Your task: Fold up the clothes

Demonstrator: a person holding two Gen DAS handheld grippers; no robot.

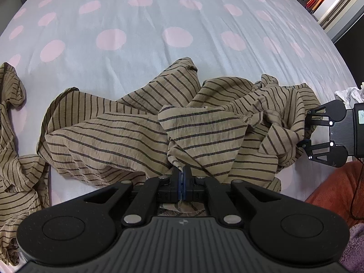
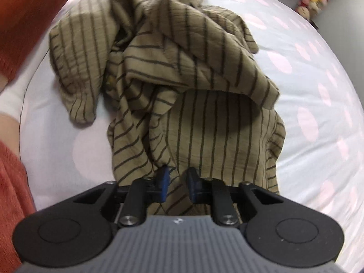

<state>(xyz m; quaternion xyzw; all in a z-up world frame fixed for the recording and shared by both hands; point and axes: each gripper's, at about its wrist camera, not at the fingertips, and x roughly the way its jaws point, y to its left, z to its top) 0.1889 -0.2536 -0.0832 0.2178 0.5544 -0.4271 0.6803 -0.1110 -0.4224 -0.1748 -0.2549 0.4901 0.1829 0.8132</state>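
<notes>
Broadly, item one: a bed covered by a pale blue sheet with large pink polka dots (image 1: 141, 52), stretching ahead of both claws and filling most of each view.

Item two: a crumpled tan garment of crinkled fabric with thin dark stripes (image 1: 127, 134), lying on the sheet in loose folds. It spreads directly ahead of the left claw and runs off to that claw's left, where a further bunched part trails toward the lower edge of the view. Seen from the right wrist, the same garment (image 2: 182, 72) is heaped ahead of the right claw, one flap folded over and casting a shadow on the layer beneath.

Item three: a rust-orange, fuzzy cloth (image 2: 20, 22) at the bed's edge, to the left of the right claw; a white cuff shows beside it. The picture is blurred there.

Item four: left claw (image 1: 182, 179), black with blue pads, jaws pressed together on a pinch of the garment's near edge.

Item five: right claw (image 2: 178, 182), same make, jaws narrow but with a gap showing; striped fabric lies between the blue pads, and it cannot be told whether they press on it. In the left wrist view it sits at the garment's far right end (image 1: 306, 130).
</notes>
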